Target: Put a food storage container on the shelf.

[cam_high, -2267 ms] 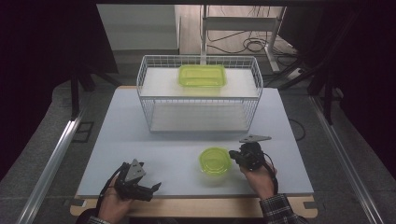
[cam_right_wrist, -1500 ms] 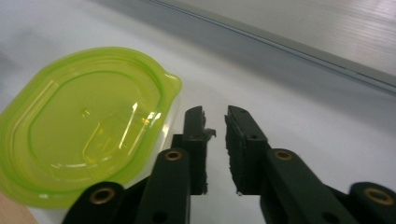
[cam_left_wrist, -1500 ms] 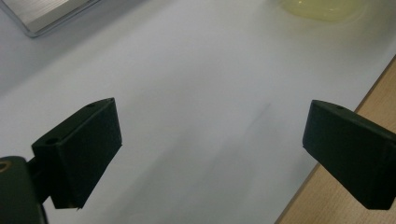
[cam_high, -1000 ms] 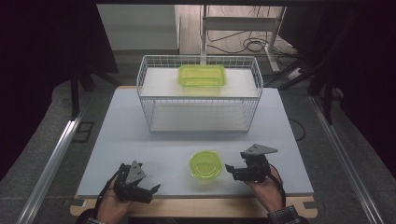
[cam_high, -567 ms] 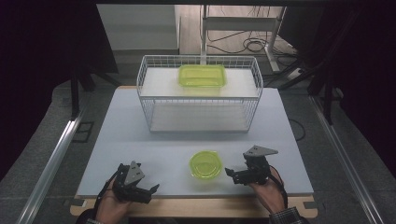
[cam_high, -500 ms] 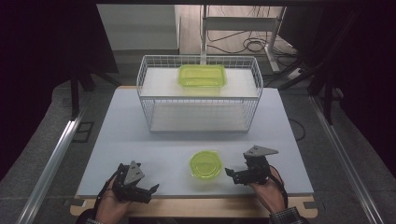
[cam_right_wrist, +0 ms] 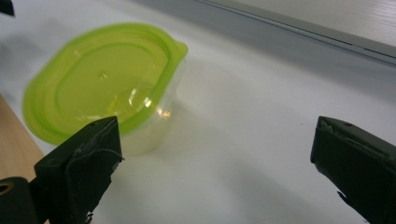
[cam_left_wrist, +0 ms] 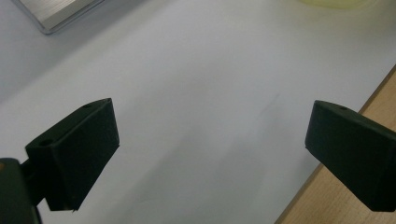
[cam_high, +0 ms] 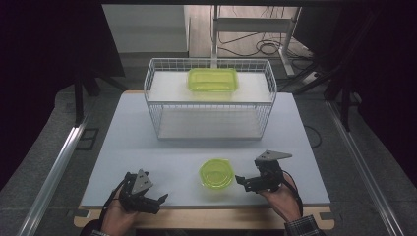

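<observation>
While lidded, tub (cam_high: 216, 173) shows nothing inside.

Left claw (cam_left_wrist: 212, 154) wide open over bare white counter (cam_left_wrist: 196, 93).
Two black jaws rise from the bottom, well apart, nothing between them. Wooden edge strip (cam_left_wrist: 373, 98) at right, a grey metal rail (cam_left_wrist: 60, 11) top left, a sliver of a yellow-green container (cam_left_wrist: 327, 3) at the top edge.

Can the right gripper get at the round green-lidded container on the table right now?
Probably yes. The right gripper sits beside the container, jaws open, bare table between them and nothing in the way.
</observation>
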`<state>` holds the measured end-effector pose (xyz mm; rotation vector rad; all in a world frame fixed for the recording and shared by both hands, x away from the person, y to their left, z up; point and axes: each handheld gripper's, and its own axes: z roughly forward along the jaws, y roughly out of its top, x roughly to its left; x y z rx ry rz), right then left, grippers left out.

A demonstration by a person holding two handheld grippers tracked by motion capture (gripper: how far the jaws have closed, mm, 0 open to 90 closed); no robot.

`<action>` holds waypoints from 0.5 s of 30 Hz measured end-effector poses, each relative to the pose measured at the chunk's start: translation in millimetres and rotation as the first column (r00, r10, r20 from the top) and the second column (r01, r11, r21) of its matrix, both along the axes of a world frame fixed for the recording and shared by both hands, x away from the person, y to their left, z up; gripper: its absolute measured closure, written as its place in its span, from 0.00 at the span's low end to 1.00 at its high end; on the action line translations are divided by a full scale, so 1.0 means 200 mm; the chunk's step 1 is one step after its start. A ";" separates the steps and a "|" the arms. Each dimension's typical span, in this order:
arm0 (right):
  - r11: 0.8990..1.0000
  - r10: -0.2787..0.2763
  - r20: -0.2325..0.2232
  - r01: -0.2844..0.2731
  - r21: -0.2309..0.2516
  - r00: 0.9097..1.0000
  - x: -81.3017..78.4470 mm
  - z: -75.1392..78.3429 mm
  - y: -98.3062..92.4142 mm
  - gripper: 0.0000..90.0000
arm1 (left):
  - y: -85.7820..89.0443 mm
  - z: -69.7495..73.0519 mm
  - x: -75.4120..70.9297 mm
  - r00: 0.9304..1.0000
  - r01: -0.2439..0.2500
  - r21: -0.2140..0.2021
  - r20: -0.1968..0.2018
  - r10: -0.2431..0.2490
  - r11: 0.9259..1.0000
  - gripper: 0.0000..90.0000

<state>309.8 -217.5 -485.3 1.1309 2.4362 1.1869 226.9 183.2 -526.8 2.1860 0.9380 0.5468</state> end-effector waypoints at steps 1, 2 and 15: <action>1.000 -0.006 -0.007 0.006 0.008 1.000 0.00 0.01 0.00 0.02 | 0.00 0.00 0.00 1.000 -0.003 -0.003 -0.003 0.003 1.000 0.03; 1.000 -0.006 -0.007 0.006 0.012 1.000 0.01 0.01 0.01 0.02 | 0.00 0.00 0.00 1.000 -0.003 -0.002 -0.002 0.003 1.000 0.03; 0.997 0.042 -0.037 -0.040 0.064 0.998 0.08 0.07 0.06 0.34 | -0.01 0.00 0.00 1.000 0.000 0.002 -0.013 0.000 1.000 0.03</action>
